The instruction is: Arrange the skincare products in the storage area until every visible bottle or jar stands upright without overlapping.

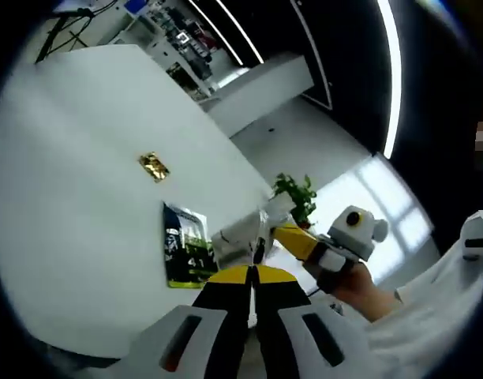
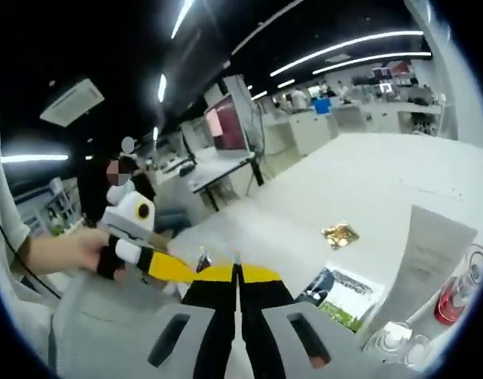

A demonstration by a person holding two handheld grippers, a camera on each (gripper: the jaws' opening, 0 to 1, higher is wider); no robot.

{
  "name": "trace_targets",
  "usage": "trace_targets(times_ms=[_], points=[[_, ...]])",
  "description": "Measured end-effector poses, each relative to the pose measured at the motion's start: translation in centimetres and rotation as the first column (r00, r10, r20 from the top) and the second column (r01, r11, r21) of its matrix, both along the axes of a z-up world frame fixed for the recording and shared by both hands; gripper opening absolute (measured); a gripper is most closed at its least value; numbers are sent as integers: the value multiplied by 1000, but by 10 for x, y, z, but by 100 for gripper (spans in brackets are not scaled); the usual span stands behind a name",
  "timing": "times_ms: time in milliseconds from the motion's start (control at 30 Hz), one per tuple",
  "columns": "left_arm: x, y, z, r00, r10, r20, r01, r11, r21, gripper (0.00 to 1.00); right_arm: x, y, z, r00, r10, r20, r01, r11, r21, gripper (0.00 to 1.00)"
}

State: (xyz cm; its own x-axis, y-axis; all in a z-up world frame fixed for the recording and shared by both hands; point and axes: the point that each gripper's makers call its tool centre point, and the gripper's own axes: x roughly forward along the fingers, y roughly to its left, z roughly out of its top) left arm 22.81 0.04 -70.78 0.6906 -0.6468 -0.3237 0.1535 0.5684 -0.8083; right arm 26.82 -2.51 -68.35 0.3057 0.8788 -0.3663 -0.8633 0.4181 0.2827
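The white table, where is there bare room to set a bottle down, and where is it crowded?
The white table is bare on the broad stretch beyond the gold packet, out to its far edges, and between that packet and the green-and-black sachet. It is crowded at the right of the right gripper view, where the white tube, red-liquid bottle and clear jars cluster.

The surface [image 1: 76, 197] is plain white. On it lies a small gold foil packet [image 1: 154, 166], shiny and crinkled, and a sachet [image 1: 187, 246] printed in black, white and lime green. The left claw [image 1: 252, 278] is black with a yellow band and white housing; the right claw [image 2: 237, 276] has the same black, yellow and white. A tube [image 2: 425, 260] is off-white. A clear bottle [image 2: 454, 294] holds red liquid. The plant [image 1: 295, 193] is green.
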Motion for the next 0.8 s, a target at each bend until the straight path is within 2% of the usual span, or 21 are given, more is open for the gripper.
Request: trace_targets(times_ms=[100, 133, 200, 233, 300, 333, 367, 433, 467, 533, 600, 633, 700, 800], points=[[2, 4, -11, 999, -18, -40, 19, 999, 38, 1, 8, 4, -18, 999, -42, -13, 42, 998, -45, 1], [0, 4, -19, 996, -49, -72, 52, 997, 49, 1, 10, 5, -28, 998, -50, -24, 48, 995, -84, 1], [4, 11, -34, 990, -24, -138, 35, 997, 75, 1, 15, 12, -41, 999, -47, -19, 44, 993, -106, 1], [5, 12, -39, 988, -36, -152, 49, 995, 85, 1, 17, 14, -48, 998, -51, -24, 48, 991, -123, 1], [11, 21, -53, 981, -17, -192, 45, 989, 142, 1, 21, 19, -60, 998, -56, -29, 51, 987, -152, 1], [14, 23, -59, 978, -36, -207, 71, 984, 163, 1, 24, 20, -65, 998, -57, -25, 53, 985, -167, 1], [17, 25, -62, 976, -42, -212, 83, 979, 186, 1, 28, 21, -73, 999, -44, 4, 44, 975, -216, 1], [23, 29, -73, 971, -64, -230, 118, 967, 227, 1, 34, 25, -88, 999, -49, 0, 48, 966, -253, 1], [25, 30, -76, 969, -63, -241, 121, 965, 233, 1, 35, 25, -94, 999, -45, 4, 44, 961, -274, 1], [29, 31, -84, 964, -71, -255, 134, 961, 240, 1, 37, 21, -110, 999, -29, 22, 35, 931, -363, 1], [29, 31, -95, 953, -85, -292, 163, 954, 253, 1, 38, 25, -120, 997, 25, 75, 9, 906, -423, 1], [29, 31, -101, 949, -92, -302, 177, 947, 269, 1, 38, 26, -124, 996, 37, 80, 2, 898, -441, 1], [27, 31, -111, 942, -96, -321, 190, 942, 277, 1, 38, 29, -131, 997, 37, 71, -3, 899, -438, 1], [27, 32, -116, 939, -84, -334, 175, 952, 252, 1, 41, 28, -137, 997, 37, 61, -6, 892, -452, 1]])
